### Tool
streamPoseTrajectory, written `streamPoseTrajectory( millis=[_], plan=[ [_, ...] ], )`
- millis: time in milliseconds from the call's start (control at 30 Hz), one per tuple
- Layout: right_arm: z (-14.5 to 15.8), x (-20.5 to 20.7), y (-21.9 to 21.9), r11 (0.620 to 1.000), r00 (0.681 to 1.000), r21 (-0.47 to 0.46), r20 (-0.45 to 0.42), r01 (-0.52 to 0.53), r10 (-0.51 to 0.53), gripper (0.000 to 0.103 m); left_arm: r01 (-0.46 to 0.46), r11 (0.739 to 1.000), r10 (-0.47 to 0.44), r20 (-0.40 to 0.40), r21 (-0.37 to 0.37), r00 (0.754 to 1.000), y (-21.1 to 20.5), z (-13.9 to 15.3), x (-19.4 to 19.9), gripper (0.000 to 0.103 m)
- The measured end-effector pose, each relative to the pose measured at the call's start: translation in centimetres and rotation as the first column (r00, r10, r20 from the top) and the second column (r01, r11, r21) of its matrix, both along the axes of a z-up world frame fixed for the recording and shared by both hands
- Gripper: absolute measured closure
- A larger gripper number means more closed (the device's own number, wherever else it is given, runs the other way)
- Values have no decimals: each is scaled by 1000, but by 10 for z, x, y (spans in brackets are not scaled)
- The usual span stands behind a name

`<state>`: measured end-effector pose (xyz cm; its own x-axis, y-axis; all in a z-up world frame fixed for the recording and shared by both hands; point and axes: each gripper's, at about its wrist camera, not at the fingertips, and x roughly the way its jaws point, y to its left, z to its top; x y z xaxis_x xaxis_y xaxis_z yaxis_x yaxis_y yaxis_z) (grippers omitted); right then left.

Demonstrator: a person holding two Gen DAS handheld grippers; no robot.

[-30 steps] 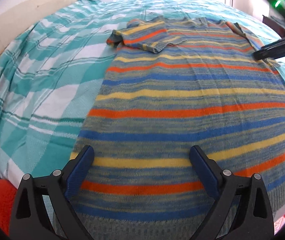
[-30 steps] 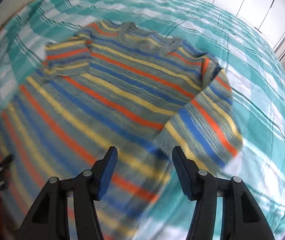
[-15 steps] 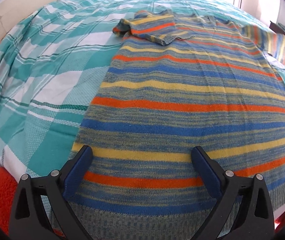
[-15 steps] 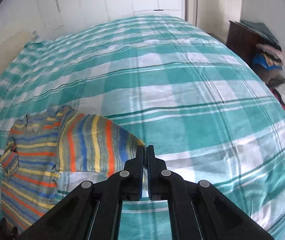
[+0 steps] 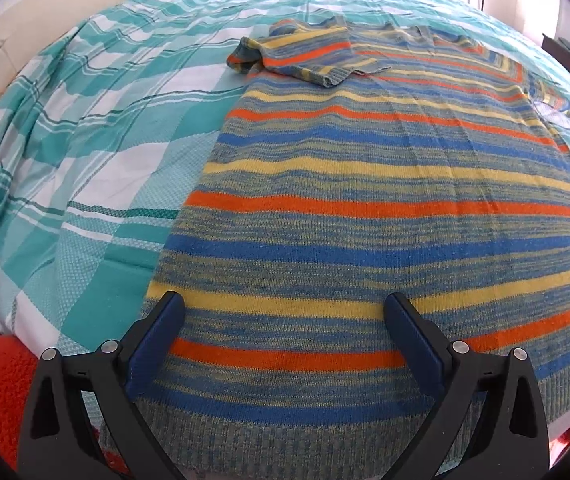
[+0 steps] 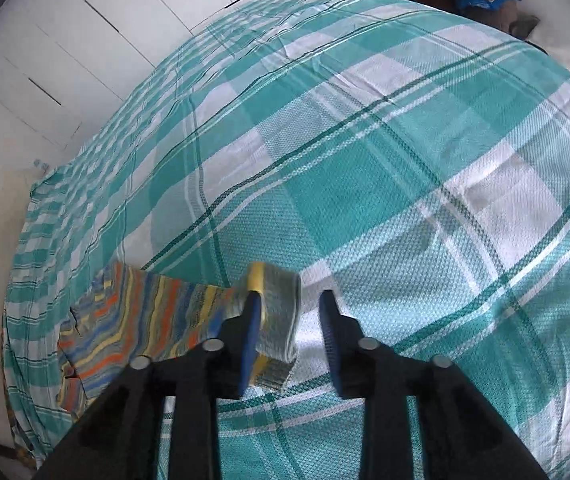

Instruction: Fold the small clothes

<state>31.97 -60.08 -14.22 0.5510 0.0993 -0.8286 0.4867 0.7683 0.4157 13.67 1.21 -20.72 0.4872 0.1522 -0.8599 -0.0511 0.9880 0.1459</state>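
- The striped sweater (image 5: 385, 208) lay flat on the checked bedspread (image 5: 85, 128).
- The left gripper (image 5: 285, 320) hovered spread wide over its hem.
- The right gripper (image 6: 291, 312) had just been opening; the sleeve cuff (image 6: 279, 312) hung loose between its jaws, at its 9 o'clock finger.

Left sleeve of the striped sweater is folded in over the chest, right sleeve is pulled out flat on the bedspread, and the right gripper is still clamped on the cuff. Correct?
Only the grip is wrong. The right wrist view shows the right gripper open: its jaws have just been opening, and the right sleeve cuff lies loose beside one finger. The striped sweater on the bedspread, with the left sleeve folded in, is as stated.
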Motion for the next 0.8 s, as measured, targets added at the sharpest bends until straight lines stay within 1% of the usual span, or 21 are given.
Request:
streamPoseTrajectory(
  millis=[33,67,133,200,300,333,367,400,467,533,600,633,700,767,800],
  plan=[
    [-5,-9,-4,999,1000,28,1,30,-30,64,-1,1000,1,1,-2,1000,0,0,0,2],
    [-12,-19,-5,996,999,75,-2,51,-51,64,-2,1000,2,2,-2,1000,0,0,0,2],
    [-29,-29,0,985,999,169,-6,47,-46,64,-4,1000,4,6,-1,1000,0,-1,0,2],
    [-47,-30,10,967,999,250,-1,43,-44,64,-7,1000,7,8,3,1000,-1,-2,1,1],
    [-63,-26,19,950,995,304,35,74,-89,64,-6,1000,6,9,6,1000,-1,-2,0,1],
    [-64,-23,21,950,995,304,35,75,-90,71,-6,1000,6,9,5,1000,0,-2,0,1],
    [-65,-20,24,957,997,284,23,63,-73,96,-4,1000,4,8,4,1000,0,-2,0,1],
    [-64,-19,26,965,999,258,5,47,-50,97,-3,1000,3,7,4,1000,0,-1,0,1],
    [-52,-26,26,971,999,237,20,27,-33,97,-2,1000,2,3,2,1000,1,0,-1,1],
    [-38,-42,18,974,999,224,34,31,-40,97,-1,1000,1,1,-2,1000,2,0,-2,1],
    [-27,-56,8,985,1000,169,1,22,-22,97,-3,1000,3,0,-4,1000,2,-1,-1,1],
    [-27,-58,6,988,1000,156,-20,11,-8,97,-3,1000,3,-1,-4,1000,1,-1,0,1],
    [-37,-59,5,990,997,139,-71,-7,17,97,-4,1000,4,-3,-3,1000,1,-2,2,1],
    [-53,-58,9,990,994,138,-112,2,14,97,-5,1000,5,-9,-5,1000,0,-2,4,0],
    [-58,-57,12,991,993,132,-116,10,6,97,-5,1000,5,-11,-6,1000,1,-2,4,0]
  ],
)
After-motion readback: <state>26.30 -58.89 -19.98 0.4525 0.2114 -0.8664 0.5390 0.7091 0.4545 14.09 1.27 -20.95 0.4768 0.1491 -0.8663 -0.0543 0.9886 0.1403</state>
